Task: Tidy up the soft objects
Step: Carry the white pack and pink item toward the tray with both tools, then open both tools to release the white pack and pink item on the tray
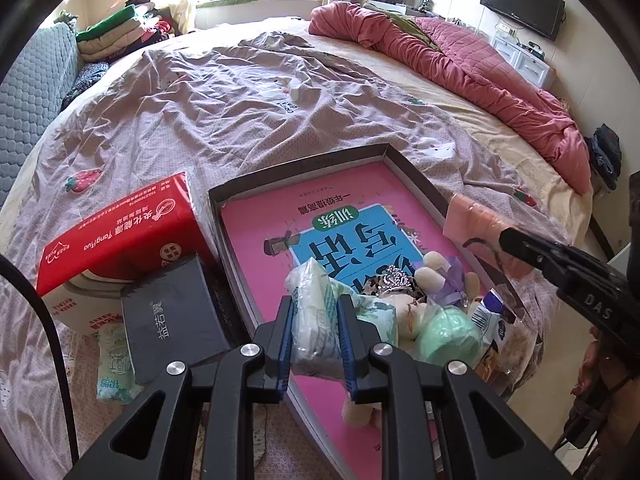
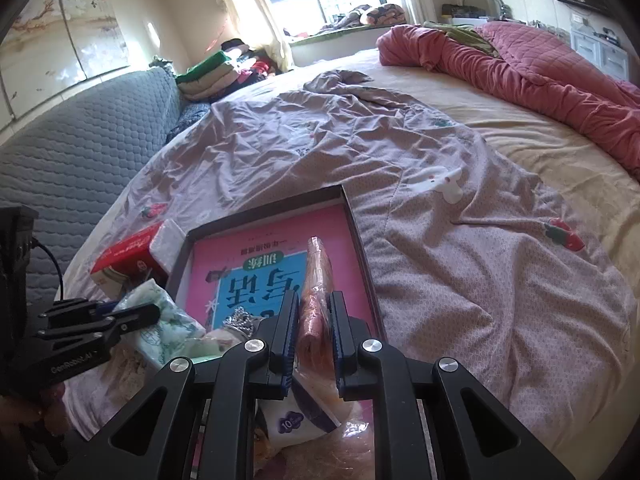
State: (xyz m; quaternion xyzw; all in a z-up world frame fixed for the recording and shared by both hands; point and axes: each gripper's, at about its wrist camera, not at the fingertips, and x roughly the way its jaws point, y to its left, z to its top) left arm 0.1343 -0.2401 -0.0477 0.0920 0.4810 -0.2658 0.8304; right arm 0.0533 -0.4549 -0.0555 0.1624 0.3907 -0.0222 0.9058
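Left tongs: clenched on a soft tissue pack in white and pale green wrap, held above the near end of the box.
Right tongs: clenched on a pink packet in clear film, which stands up between the blue pads and points toward the far end of the box.
Box: a shallow dark-rimmed tray on the bed, with a pink and blue book cover lying flat inside it.
Soft things in box: a plush toy wearing a small crown, a pale green ball and a white pouch with a purple label, all crowded at the near end.
Left of box: a red tissue carton, a dark grey box leaning against it, and a second green-printed tissue pack on the sheet.
Bed: a wrinkled mauve sheet with strawberry prints; a red quilt is heaped along the far right side.
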